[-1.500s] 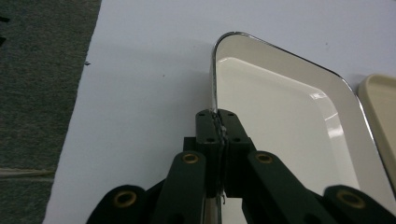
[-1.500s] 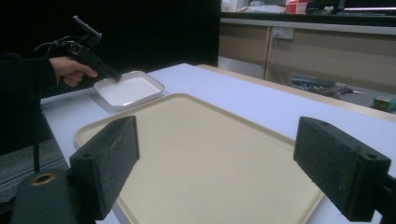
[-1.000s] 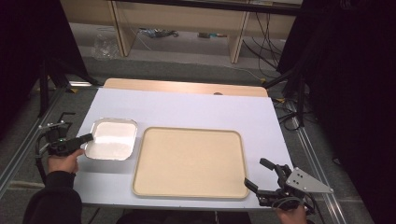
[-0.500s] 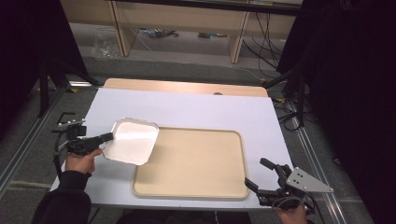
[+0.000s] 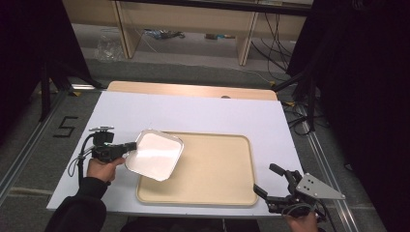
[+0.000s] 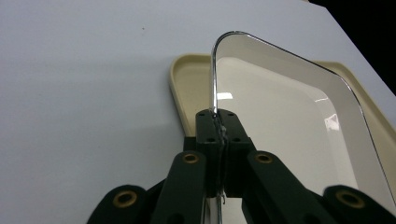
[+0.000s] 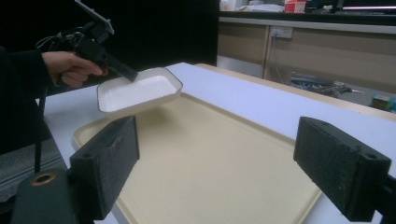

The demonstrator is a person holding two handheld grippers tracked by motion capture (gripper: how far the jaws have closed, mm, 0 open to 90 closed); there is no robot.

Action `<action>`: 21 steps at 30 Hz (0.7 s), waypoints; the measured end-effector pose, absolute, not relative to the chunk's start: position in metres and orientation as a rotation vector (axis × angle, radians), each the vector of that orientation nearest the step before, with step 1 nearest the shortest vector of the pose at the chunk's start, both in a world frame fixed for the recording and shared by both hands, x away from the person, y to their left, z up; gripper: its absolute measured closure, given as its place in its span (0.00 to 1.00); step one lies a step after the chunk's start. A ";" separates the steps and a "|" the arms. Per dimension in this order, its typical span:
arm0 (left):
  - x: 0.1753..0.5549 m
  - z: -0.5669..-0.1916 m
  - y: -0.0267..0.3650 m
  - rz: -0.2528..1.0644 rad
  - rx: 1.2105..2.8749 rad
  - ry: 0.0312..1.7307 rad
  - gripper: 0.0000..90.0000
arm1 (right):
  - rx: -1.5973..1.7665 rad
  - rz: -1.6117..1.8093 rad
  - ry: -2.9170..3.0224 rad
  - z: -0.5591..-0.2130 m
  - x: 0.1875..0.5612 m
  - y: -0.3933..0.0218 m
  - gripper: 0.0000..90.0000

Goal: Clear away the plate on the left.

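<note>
The dish (image 5: 154, 154), white and shallow with a thin metal rim, hangs in the air, tilted, over the near-left corner of the tray (image 5: 217, 164); part of it overhangs the table (image 5: 203, 108) beside the tray's left edge. The left gripper (image 6: 218, 122) is clamped on the dish's rim at one side, jaws fully together on the thin lip. The hold is a narrow edge pinch, so the dish is judged liable to swing or slip if tipped further.

Step in hand, as judged: carrying the dish across to set it on the tray. Recommended practice: level the dish first, bring it fully inside the tray's raised lip, lower until the base sits flat, and only then let go.

Clearances: the tray floor is bare, with ample room to the right and rear. The tray's lip lies under the dish and must be cleared. The right gripper (image 5: 270, 181) rests at the tray's near-right corner, jaws spread wide and holding nothing, well apart from the dish.
</note>
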State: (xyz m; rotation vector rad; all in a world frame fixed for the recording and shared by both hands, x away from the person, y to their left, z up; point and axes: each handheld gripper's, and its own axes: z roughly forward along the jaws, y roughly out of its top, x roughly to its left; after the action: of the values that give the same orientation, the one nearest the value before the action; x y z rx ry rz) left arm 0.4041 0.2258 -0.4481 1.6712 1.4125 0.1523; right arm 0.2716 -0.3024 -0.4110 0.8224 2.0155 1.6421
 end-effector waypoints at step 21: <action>0.409 -0.465 0.150 0.036 1.859 1.296 0.98 | 0.817 1.650 2.024 -0.411 0.273 -0.303 0.17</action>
State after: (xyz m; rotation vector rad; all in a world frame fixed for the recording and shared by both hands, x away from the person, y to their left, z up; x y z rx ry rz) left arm 0.4093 0.1498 -0.4648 1.8585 1.2958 0.0363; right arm 0.2727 -0.3031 -0.4109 0.8167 2.0236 1.6505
